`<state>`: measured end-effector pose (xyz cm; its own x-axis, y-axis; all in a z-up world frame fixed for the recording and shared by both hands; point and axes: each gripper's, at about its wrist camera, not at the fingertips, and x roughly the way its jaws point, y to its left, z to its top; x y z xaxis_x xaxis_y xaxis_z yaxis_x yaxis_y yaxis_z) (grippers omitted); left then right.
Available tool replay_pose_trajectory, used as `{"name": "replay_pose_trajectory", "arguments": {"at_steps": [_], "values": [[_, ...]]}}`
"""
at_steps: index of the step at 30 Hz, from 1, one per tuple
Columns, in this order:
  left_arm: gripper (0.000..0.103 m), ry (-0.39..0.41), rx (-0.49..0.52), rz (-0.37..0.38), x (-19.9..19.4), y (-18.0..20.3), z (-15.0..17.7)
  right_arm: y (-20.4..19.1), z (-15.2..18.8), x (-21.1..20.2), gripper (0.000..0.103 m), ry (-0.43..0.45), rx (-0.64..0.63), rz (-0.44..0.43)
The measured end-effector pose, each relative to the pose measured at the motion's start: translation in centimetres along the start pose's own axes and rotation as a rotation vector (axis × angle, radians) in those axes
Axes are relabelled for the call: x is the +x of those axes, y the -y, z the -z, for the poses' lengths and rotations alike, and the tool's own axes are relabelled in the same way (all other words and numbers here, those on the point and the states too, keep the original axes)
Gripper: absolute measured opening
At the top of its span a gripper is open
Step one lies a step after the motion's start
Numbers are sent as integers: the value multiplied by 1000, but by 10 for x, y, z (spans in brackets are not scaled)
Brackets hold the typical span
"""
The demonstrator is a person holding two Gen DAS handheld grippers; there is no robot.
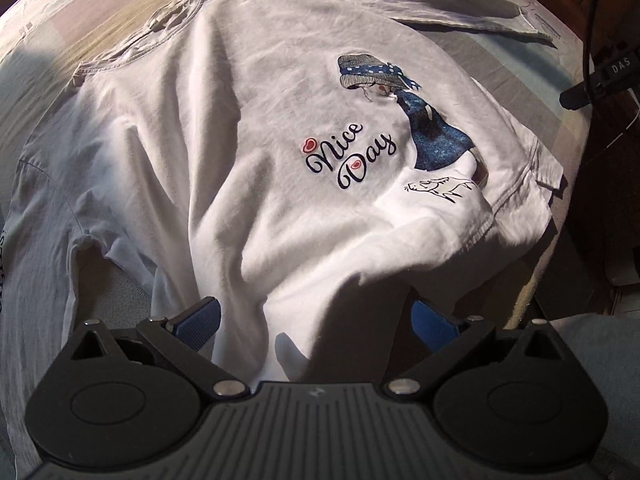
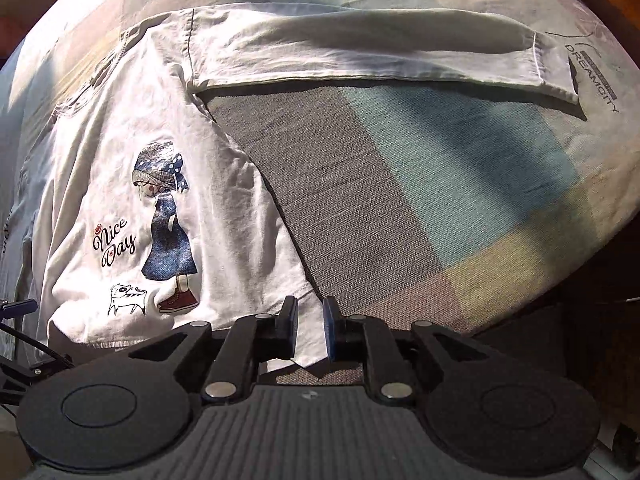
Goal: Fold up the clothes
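Blue-padded fingers (image 1: 202, 320) of the left gripper (image 1: 316, 326) are standing wide apart close to the lens, and a raised fold of the white long-sleeved shirt (image 1: 224, 152) is bulging up between them; whether the pads are pressing it, the left wrist view is not showing. That shirt is lying front-up and creased across a bed with a colour-block sheet (image 1: 76, 24), neckline (image 1: 132, 50) towards the far left, and the "Nice Day" lettering (image 1: 348, 154) is sitting mid-chest. Just right of it is the print of a girl in a blue dress (image 1: 424, 120), a small cat outline (image 1: 438, 188) below her. One sleeve (image 1: 460, 12) is stretching off to the far right.

Over on the right wrist view, the right gripper (image 2: 311, 328) is nearly closed, a narrow gap showing between its fingers, and the shirt's bottom corner (image 2: 310, 340) is sitting in that gap. Further right, bare sheet is showing grey, teal and yellow blocks, with "DREAMCITY" lettering (image 2: 592, 80) printed beside the sleeve cuff (image 2: 556, 68).
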<state>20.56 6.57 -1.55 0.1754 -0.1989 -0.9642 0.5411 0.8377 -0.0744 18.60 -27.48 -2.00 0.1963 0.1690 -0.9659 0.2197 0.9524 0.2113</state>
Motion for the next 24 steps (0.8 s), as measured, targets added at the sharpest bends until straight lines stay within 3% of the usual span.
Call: {"name": "replay_pose_trajectory", "arguments": {"at_steps": [4, 9, 14, 17, 21, 24], "values": [[101, 20, -95, -2, -4, -11, 2, -10, -11, 6, 25, 32, -47, -44], [101, 20, -135, -15, 2, -15, 15, -45, 0, 22, 31, -1, -272, -63], [101, 58, -299, 36, 5, -29, 25, -72, 10, 53, 36, -20, -452, -74], [101, 124, -374, 49, -6, -41, 23, -78, 15, 72, 39, -60, -484, -53], [101, 192, -504, 40, -7, -82, 18, -78, 17, 75, 62, -59, -462, -67], [101, 232, -641, 85, 6, -120, 16, -78, 18, 77, 65, -58, -445, -77]]}}
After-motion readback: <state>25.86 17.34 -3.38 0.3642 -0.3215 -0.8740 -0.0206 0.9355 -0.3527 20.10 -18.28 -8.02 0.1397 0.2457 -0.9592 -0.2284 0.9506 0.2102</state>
